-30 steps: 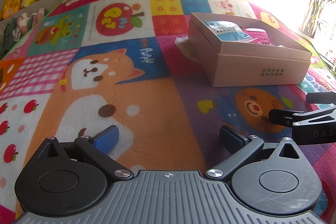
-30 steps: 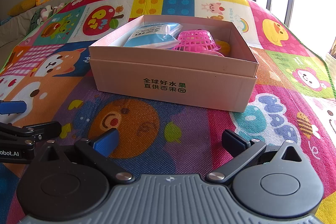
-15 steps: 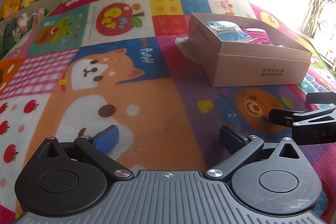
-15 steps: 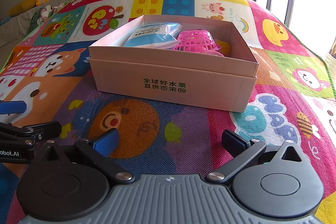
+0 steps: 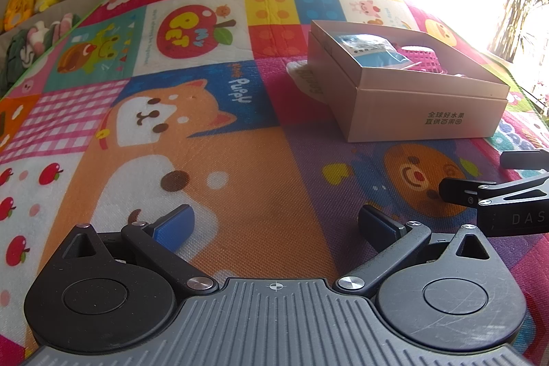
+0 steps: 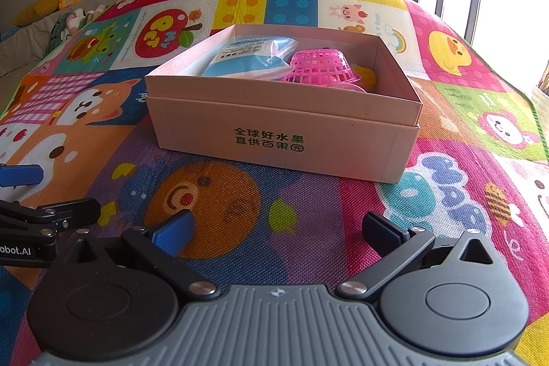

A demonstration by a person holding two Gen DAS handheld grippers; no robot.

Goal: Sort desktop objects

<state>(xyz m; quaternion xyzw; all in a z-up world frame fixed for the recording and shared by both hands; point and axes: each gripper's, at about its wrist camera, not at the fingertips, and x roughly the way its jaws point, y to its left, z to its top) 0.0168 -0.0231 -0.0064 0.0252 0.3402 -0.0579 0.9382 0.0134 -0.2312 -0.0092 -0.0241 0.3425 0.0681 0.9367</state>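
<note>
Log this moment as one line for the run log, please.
left gripper: jaws open, empty, over play mat | right gripper: jaws open, empty, facing cardboard box | box holds blue packet, pink basket

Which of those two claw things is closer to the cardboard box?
Right. The right gripper faces the box head-on, a short way back. The left gripper sits off to the box's left, farther away.

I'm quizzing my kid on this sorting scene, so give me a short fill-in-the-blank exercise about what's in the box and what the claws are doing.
1. The basket inside the cardboard box is colored ____.
2. The basket lies to the ____ of the blue packet in the right wrist view.
3. Both the left claw and the right claw are ____ and hold nothing.

Missing words: pink; right; open
</note>
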